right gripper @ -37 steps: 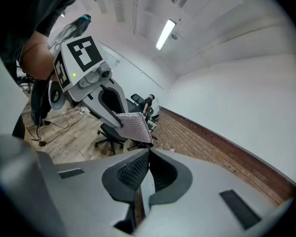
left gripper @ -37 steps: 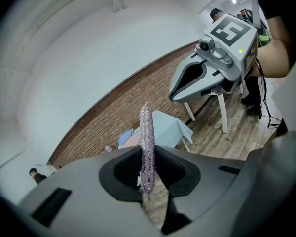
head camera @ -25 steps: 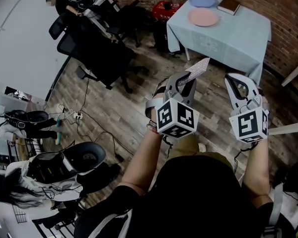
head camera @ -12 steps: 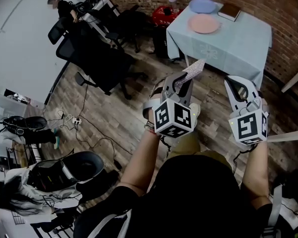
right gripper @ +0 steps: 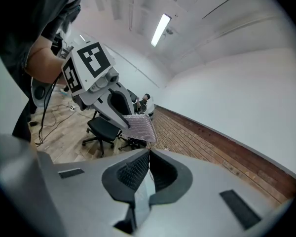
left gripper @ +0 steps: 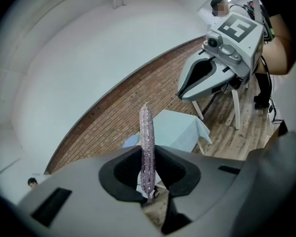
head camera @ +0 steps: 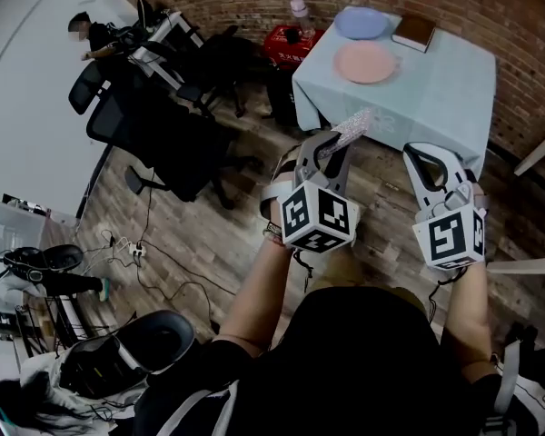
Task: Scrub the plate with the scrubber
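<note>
My left gripper point(head camera: 332, 146) is shut on a flat, sparkly silver-pink scrubber point(head camera: 351, 126), which sticks out past the jaws toward the table. In the left gripper view the scrubber point(left gripper: 146, 142) stands edge-on between the pads. A pink plate point(head camera: 365, 62) lies on the light blue tablecloth point(head camera: 427, 84) ahead, well beyond both grippers. My right gripper point(head camera: 429, 159) is held at the same height to the right, shut and empty; its jaws point(right gripper: 148, 158) meet with nothing between them. From there the left gripper point(right gripper: 102, 90) and scrubber point(right gripper: 140, 128) show in mid-air.
A blue plate point(head camera: 361, 22) and a brown book point(head camera: 413, 32) also lie on the table. A red crate point(head camera: 291, 44) with a bottle point(head camera: 298, 9) stands left of it. Black office chairs point(head camera: 154, 125) and floor cables point(head camera: 154, 243) are at the left; a brick wall is behind.
The table and plates have come closer and lower in the head view. Both grippers keep their pose, the left still holding the scrubber.
</note>
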A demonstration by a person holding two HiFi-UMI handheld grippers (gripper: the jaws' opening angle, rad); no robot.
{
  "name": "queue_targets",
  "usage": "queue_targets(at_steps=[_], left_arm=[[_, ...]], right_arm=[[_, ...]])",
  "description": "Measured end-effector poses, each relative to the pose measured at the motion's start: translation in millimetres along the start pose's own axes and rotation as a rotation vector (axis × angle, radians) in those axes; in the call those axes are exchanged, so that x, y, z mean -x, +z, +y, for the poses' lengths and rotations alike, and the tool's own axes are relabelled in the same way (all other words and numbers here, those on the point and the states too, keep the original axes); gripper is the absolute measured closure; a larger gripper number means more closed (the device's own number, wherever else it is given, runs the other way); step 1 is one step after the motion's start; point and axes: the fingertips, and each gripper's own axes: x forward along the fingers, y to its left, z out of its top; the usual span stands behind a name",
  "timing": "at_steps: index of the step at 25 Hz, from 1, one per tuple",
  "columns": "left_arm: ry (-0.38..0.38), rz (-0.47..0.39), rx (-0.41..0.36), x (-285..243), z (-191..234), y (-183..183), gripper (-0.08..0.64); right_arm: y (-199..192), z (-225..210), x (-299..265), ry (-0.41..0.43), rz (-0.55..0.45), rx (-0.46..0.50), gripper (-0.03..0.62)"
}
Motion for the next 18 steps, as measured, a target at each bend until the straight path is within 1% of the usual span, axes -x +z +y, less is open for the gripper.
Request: queue_targets(at_steps=[3, 5, 9, 15, 18], left_arm=[[-0.018, -0.011, -0.016, -39, 25, 5, 0.479], [-0.036, -0.012, -0.029, -69, 41, 5, 0.479], [-0.095, -0.020, -0.024, -122, 69, 4, 0.479], [-0.131, -0.026, -0.030, -206, 136, -8, 0.479], [-0.152, -0.036, -0.034, -240, 162, -10, 0.479]], right_arm=[[-8, -17, -31, -0.004, -0.007, -0.040, 0.557], [-18, -33, -55, -0.010, 0.003, -0.046, 0.557], [-35, -64, -105, -0.019, 0.027, -0.075, 0.557], [-44, -116, -198, -0.027, 0.061, -0.104, 0.557], [-49, -141, -234, -0.040, 0.075, -0.110, 0.557]])
